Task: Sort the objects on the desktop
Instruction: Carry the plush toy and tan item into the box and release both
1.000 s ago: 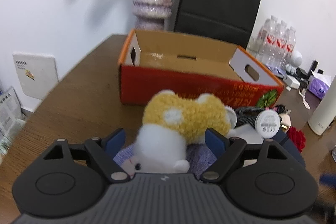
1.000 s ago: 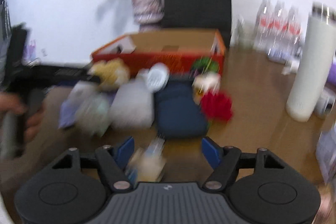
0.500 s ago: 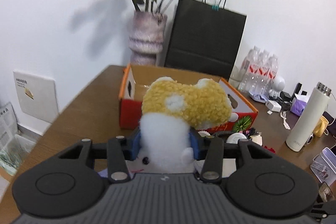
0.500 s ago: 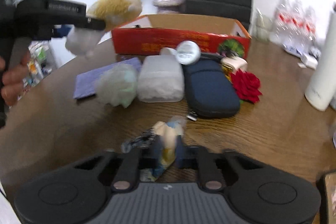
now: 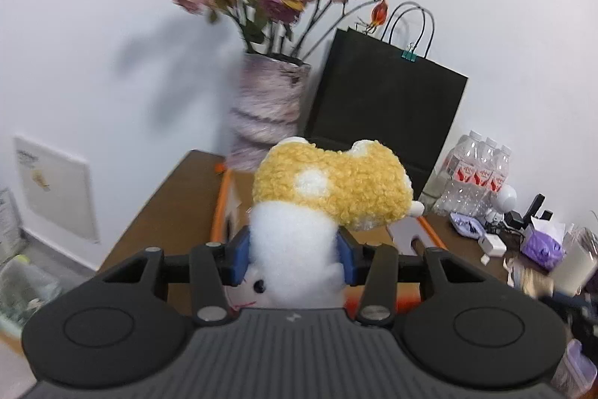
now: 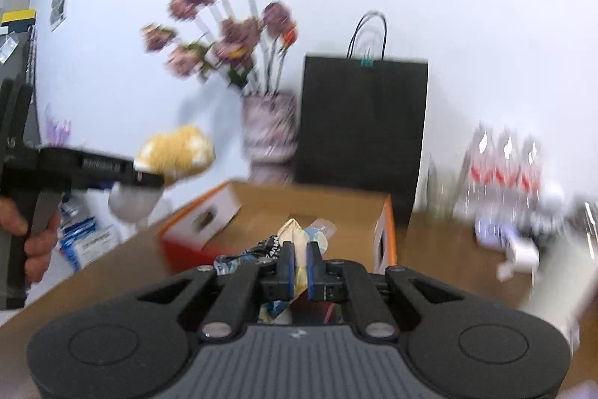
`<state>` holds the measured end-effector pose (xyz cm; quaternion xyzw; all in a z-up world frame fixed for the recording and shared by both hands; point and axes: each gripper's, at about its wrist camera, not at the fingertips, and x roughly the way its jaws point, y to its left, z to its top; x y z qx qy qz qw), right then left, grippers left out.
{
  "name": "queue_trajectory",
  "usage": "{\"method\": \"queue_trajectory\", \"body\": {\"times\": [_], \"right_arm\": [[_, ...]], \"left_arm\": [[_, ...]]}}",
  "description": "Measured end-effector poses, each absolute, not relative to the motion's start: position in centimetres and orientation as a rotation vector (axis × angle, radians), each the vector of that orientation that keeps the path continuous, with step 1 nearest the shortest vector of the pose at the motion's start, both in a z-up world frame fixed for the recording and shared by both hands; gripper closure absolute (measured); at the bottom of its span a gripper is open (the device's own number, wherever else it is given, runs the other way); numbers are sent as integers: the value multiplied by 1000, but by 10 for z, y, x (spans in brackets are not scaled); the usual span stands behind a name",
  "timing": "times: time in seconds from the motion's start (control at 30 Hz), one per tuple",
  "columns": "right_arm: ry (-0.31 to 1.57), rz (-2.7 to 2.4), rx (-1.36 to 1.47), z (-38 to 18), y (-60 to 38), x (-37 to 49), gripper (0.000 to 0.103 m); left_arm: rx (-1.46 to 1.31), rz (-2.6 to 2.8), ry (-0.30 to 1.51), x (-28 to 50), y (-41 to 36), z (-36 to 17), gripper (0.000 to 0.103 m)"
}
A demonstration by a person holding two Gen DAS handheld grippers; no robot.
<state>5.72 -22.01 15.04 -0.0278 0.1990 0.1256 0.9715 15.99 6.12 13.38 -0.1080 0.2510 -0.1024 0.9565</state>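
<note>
The plush toy (image 5: 329,197), yellow on top and white below, is pinched at its white body between the blue pads of the left claw (image 5: 293,255) and held in the air above the wooden surface (image 5: 157,219), just in front of the open orange cardboard box (image 6: 299,212). In the right wrist view a person's hand (image 6: 35,242) grips the left claw's handle. The right claw (image 6: 298,266) is closed tight on a crumpled snack wrapper (image 6: 295,234), also raised near the box. Behind the box stand a vase of dried flowers (image 5: 267,114) and a black paper bag (image 5: 385,107) against the wall. To the right sit shrink-wrapped water bottles (image 5: 474,174).
</note>
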Motion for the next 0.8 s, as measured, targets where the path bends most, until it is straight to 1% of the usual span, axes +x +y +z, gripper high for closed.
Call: {"method": "queue_trajectory", "body": {"times": [0.07,0.1,0.23,0.37,0.5,0.53,0.6,0.63,0.67,0.73,0.77,0.8], "right_arm": [[439,264,-73,156,-221,118,98],[492,278,-84,155,-220,153,98],[659,237,-133,135,-211,273,98],[829,197,-195,94,-202,349,97],[903,183,-268,65,-196,377,96],[914,179,-276,60,-195,381,94],[936,169,-291,56,-193,391,87],[939,156,-291,58,-194,393,76],[935,143,-285,61,-194,396,65],[907,135,-237,76,-200,394,55],[902,137,-207,85,-203,392,52],[905,142,-169,96,-206,389,52]], "left_arm": [[-239,-213,609,217,51,131,56],[-219,-200,663,247,42,127,56],[-78,-76,802,327,10,96,56],[39,-30,863,359,-9,68,56],[66,1,909,374,-9,49,51],[73,6,926,379,-9,45,45],[94,-5,947,381,-10,43,39],[99,-9,944,379,-9,45,35],[102,-17,939,379,-9,50,34],[88,-26,914,378,-7,67,26],[82,-31,904,376,-6,78,23],[74,-34,893,374,-4,89,16]]}}
